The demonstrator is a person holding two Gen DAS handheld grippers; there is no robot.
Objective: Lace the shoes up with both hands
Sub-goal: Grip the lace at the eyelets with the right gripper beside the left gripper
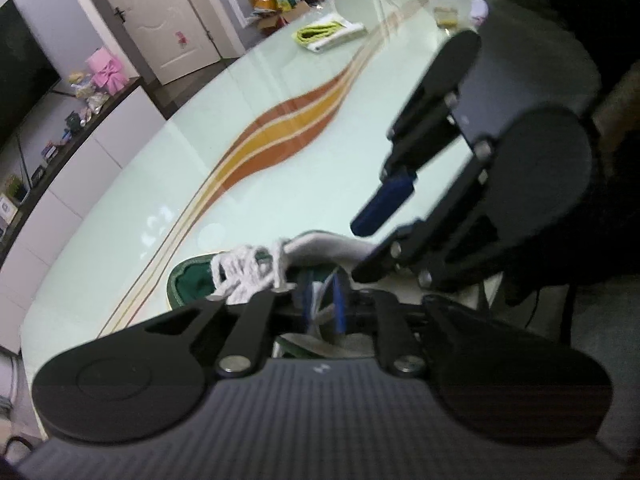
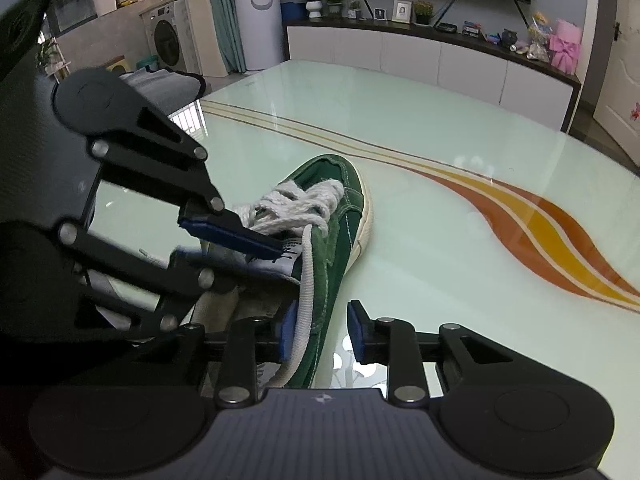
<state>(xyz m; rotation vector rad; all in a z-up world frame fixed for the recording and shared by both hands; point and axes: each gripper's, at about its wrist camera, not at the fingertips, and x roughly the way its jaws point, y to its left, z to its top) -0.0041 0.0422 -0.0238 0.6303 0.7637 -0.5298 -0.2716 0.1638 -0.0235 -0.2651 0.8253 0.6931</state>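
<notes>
- One green suede shoe point(image 2: 336, 216) lies on the pale glass table point(image 2: 460, 152), toe pointing away from the right wrist camera, just short of the table's orange and yellow wavy stripe point(image 2: 532, 224).
- Its thick whitish lace point(image 2: 298, 200) is bunched in crossings over the tongue, and one loose flat end point(image 2: 305, 304) trails back along the shoe's side.
- That end runs between the blue pads of the right gripper point(image 2: 322, 332), touching the left-hand pad point(image 2: 289, 330); the jaws stand well apart and grip nothing.
- The left gripper point(image 2: 256, 256) reaches in over the shoe's opening (its upper blue finger point(image 2: 232, 234) lies just beside the lace bundle); from its own camera its pads sit close together over the shoe, but I cannot tell whether they have hold of anything.
- Farther off on the table lies a yellow and white folded cloth point(image 1: 328, 32).
- A pink gift box point(image 2: 564, 50) stands on the sideboard point(image 2: 432, 54) beyond the table.
</notes>
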